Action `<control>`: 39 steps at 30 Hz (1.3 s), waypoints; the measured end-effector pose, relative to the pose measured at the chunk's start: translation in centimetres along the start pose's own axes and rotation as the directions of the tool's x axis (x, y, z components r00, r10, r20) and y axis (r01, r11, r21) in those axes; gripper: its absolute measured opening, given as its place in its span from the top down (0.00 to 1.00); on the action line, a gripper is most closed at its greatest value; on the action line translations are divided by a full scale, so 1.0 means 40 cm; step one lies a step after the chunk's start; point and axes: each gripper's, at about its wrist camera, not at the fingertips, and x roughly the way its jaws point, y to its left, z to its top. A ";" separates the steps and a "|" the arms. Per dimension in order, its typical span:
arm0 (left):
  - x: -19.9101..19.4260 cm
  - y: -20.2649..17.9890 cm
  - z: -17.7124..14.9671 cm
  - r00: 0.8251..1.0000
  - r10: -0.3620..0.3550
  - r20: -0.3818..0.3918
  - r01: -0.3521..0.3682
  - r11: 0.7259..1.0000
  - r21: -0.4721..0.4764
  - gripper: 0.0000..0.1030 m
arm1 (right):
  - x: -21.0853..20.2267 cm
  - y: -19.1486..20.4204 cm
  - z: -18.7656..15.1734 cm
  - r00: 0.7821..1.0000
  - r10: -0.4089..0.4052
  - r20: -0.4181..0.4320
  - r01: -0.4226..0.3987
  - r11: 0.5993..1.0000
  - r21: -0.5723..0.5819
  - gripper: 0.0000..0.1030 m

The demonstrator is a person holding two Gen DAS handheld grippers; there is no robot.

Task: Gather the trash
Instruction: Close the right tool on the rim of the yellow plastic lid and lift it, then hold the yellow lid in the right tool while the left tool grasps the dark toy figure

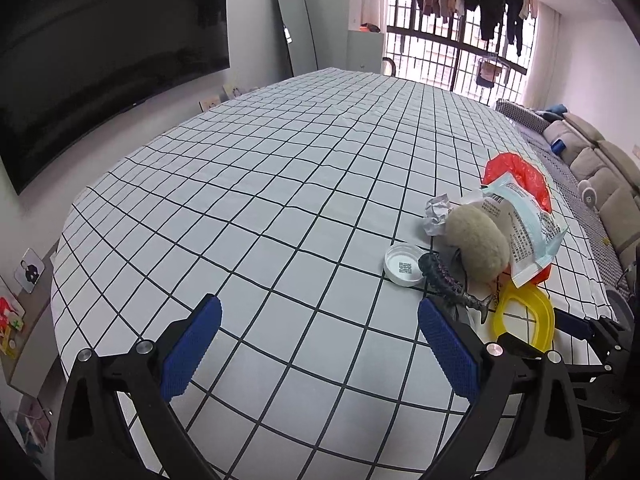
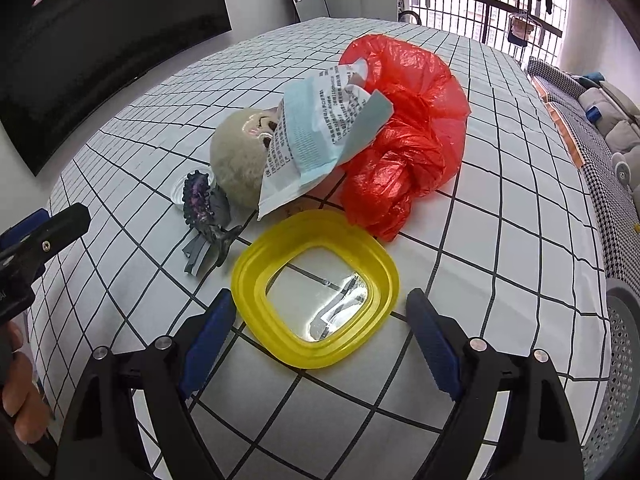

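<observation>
One yellow lid [image 2: 316,292] lies flat, long axis running diagonally.

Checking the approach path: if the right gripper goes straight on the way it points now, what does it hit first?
Most likely the yellow plastic square-ring lid, lying flat on the checked tablecloth directly between and ahead of the open right gripper. Nothing sits nearer. The red plastic bag lies farther back; depth is approximate.

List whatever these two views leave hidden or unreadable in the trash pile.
- Plush toy: face half covered by the printed wrapper, right wrist view.
- White lid: mostly behind the dark sea-creature figure, same view.
- Wrapper print: too small to read, both views.
- Red plastic bag: contents hidden.
</observation>
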 end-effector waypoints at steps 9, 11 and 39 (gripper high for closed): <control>0.010 0.013 -0.002 1.000 0.005 -0.016 -0.005 1.000 -0.008 0.06 | 0.017 0.008 0.020 1.000 -0.010 -0.001 0.010 1.000 0.000 0.19; 0.014 0.014 -0.005 1.000 0.001 -0.020 -0.001 1.000 -0.008 0.06 | 0.021 0.012 0.024 1.000 -0.028 -0.004 0.028 1.000 -0.003 0.19; 0.057 -0.154 -0.014 0.991 -0.092 -0.101 0.100 0.992 0.078 0.06 | -0.138 -0.121 -0.065 0.994 -0.050 0.099 0.036 0.990 0.135 0.27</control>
